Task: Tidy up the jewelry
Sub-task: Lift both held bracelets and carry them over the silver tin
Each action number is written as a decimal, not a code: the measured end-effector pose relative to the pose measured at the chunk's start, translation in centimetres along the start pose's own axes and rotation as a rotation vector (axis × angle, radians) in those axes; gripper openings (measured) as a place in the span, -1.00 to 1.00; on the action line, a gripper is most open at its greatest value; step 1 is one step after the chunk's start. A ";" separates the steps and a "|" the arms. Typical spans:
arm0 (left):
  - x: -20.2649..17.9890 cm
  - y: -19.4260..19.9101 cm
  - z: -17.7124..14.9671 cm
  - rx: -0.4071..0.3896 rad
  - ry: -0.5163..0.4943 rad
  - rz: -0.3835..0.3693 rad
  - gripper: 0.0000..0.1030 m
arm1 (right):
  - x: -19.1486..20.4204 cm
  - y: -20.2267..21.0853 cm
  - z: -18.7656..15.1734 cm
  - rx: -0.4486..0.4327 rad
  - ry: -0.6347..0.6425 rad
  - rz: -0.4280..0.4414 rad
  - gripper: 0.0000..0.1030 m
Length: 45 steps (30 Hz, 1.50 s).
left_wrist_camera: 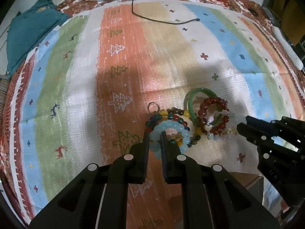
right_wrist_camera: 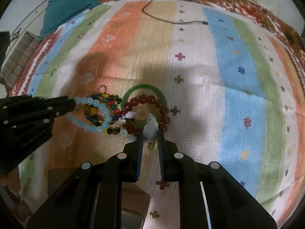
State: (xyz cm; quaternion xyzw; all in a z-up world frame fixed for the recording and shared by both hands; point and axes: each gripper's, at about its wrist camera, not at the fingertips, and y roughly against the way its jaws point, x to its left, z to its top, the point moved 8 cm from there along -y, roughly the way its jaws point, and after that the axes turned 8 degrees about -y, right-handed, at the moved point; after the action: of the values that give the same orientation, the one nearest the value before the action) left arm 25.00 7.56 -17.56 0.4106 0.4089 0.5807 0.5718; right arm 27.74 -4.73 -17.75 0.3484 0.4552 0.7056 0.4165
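Nearest, in the left wrist view: left gripper (left_wrist_camera: pixel 154 136) narrowed to a small gap and clamped on a bead of the pale blue bead bracelet (left_wrist_camera: pixel 167 133), which lies atop the multicolored bead strand (left_wrist_camera: pixel 167 116). Touching that strand's far edge, a small silver ring (left_wrist_camera: pixel 153 108). Just right, crowded against it, the dark red bead bracelet (left_wrist_camera: pixel 213 114) overlapping the green bangle (left_wrist_camera: pixel 192 105), with a pale pastel bead bracelet (left_wrist_camera: pixel 209 126) tangled through. All heaped together on the striped cloth (left_wrist_camera: pixel 76 76).

In the right wrist view: right gripper (right_wrist_camera: pixel 150 133) closed around a pale bead (right_wrist_camera: pixel 151 128) of the pastel bracelet, fingers nearly together, a yellowish bead (right_wrist_camera: pixel 152 145) between them lower down.

Farther back: a black cable (left_wrist_camera: pixel 162 20) trailing across the cloth. At the far left corner, a teal fabric bundle (left_wrist_camera: pixel 28 36).
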 end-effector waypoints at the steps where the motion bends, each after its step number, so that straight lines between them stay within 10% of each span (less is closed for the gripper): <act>1: -0.1 0.2 0.0 -0.004 -0.002 0.003 -0.78 | -0.1 0.3 0.0 -0.007 -0.001 0.003 -0.69; 45: -5.2 12.6 -2.8 -0.280 -0.008 -0.072 -0.79 | 1.4 12.7 -2.9 -0.300 0.057 0.030 -0.69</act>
State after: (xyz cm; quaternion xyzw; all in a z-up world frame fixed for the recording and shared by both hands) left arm 18.29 2.24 -6.61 0.3143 0.3363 0.6094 0.6455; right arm 21.17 -7.50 -6.70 0.2688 0.3511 0.7816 0.4400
